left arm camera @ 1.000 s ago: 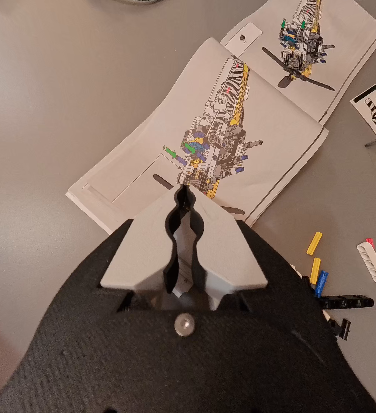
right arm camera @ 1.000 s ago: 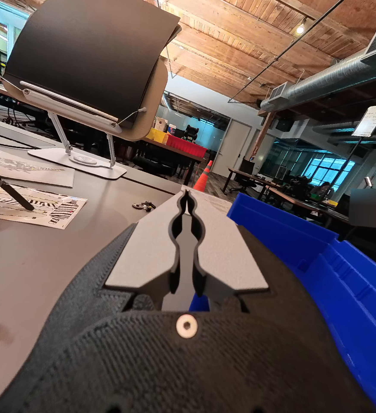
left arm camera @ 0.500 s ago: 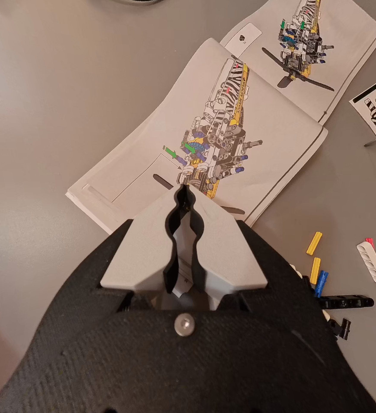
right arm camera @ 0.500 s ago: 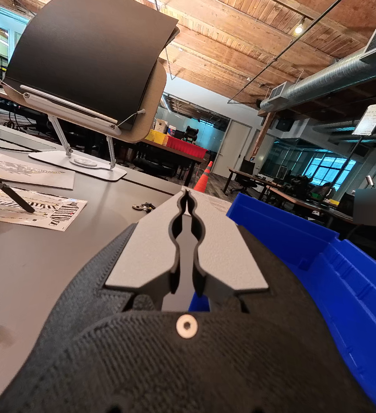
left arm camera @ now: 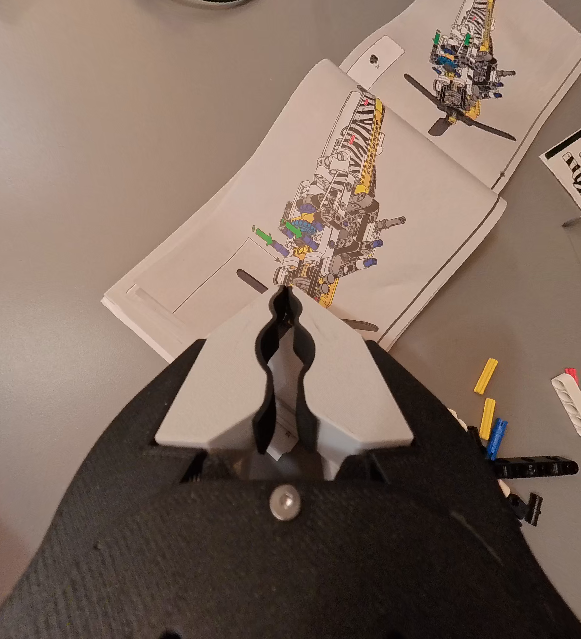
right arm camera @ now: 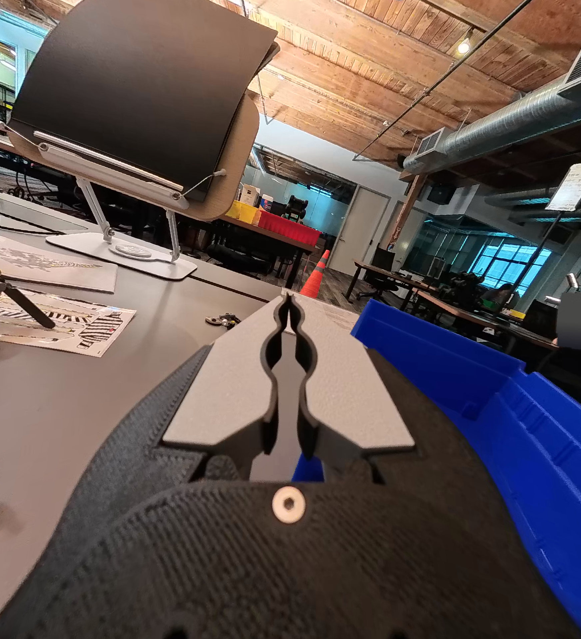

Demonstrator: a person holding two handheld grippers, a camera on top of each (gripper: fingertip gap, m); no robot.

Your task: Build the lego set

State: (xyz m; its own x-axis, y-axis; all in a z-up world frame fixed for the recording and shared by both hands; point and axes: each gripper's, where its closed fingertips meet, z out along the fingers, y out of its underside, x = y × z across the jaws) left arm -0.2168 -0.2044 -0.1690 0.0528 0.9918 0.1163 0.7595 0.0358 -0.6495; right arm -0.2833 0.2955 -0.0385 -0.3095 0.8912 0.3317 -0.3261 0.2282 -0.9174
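**Both tools closed and empty over a cluttered table**

I take the instruction booklet as my landmark. My left hand-held gripper hangs over its near edge, tips pinched together and holding nothing. If I drop here, I judge I'd crease or drag the page. Right of the booklet, loose Lego lies close together: yellow pins, a blue pin, a white beam and a black beam; a closed sweep could scatter them. Farthest right, my right hand-held gripper is likewise closed and empty beside the blue bin, whose wall it might clip.
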